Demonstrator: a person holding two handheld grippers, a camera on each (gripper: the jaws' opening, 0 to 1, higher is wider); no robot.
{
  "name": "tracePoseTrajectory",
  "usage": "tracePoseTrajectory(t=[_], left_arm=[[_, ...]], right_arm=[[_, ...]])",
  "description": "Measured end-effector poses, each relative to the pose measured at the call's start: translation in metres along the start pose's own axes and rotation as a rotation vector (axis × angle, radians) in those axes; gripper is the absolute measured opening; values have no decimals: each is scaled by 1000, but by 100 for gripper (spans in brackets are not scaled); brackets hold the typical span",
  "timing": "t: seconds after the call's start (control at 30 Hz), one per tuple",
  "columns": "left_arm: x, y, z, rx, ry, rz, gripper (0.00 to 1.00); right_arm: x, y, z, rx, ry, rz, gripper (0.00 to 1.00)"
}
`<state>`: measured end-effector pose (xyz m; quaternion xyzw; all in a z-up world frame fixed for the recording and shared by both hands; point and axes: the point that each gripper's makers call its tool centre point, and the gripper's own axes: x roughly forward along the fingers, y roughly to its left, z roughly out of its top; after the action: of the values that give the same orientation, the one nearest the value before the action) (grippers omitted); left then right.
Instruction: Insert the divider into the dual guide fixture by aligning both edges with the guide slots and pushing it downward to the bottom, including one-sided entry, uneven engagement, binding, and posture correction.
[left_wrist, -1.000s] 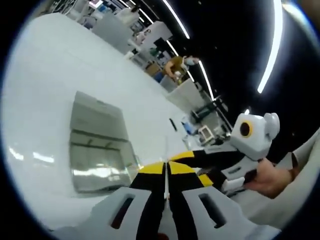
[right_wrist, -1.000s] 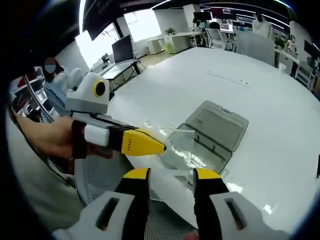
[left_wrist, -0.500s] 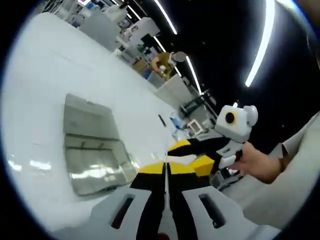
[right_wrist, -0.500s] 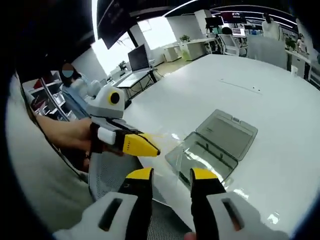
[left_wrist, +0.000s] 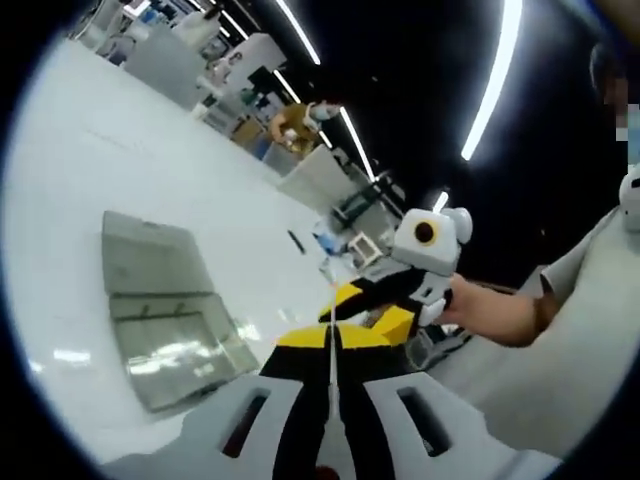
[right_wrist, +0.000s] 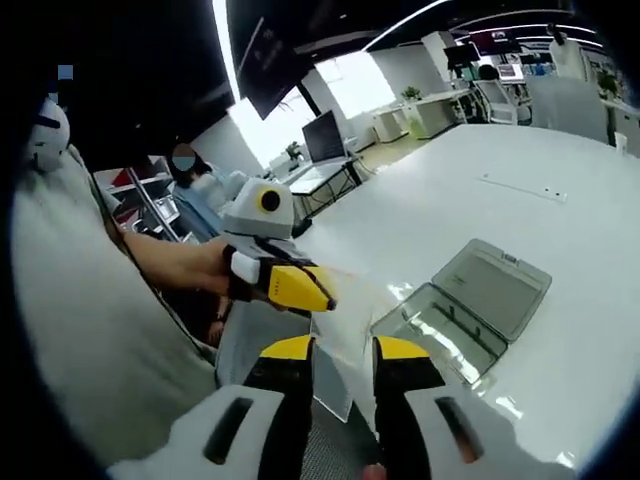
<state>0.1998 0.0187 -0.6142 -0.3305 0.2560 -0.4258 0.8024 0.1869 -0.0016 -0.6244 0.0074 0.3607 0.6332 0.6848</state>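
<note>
The divider (left_wrist: 331, 312) is a thin clear sheet, seen edge-on as a pale line in the left gripper view. My left gripper (left_wrist: 331, 337) is shut on it. In the right gripper view the divider (right_wrist: 350, 300) hangs as a faint clear pane from the left gripper (right_wrist: 300, 290). It reaches down between the jaws of my right gripper (right_wrist: 343, 348), which stand open a little on either side of it. The right gripper (left_wrist: 350, 305) also comes in from the right beside the sheet's edge. The clear guide fixture (left_wrist: 170, 320) (right_wrist: 465, 315) lies open on the white table, apart from both grippers.
The white table (right_wrist: 560, 240) stretches wide around the fixture. A person's hand (right_wrist: 175, 265) and pale sleeve hold the left gripper. Desks, monitors and people fill the room behind the table. A small dark object (left_wrist: 294, 240) lies on the table beyond the fixture.
Both grippers have drawn up and back from the fixture with the divider, so the fixture looks smaller. The right gripper's jaws have narrowed a little around the sheet.
</note>
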Motion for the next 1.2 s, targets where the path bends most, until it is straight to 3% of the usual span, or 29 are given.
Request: tracePoseTrajectory(t=[0.6,1.2], left_arm=[[2,-27,5,39,-2,-128,0],[2,-33,5,42,-17,-163,0]], right_arm=[[-1,22,-2,31,-20,175,12],[-3,28,-3,124,-79,244,8]])
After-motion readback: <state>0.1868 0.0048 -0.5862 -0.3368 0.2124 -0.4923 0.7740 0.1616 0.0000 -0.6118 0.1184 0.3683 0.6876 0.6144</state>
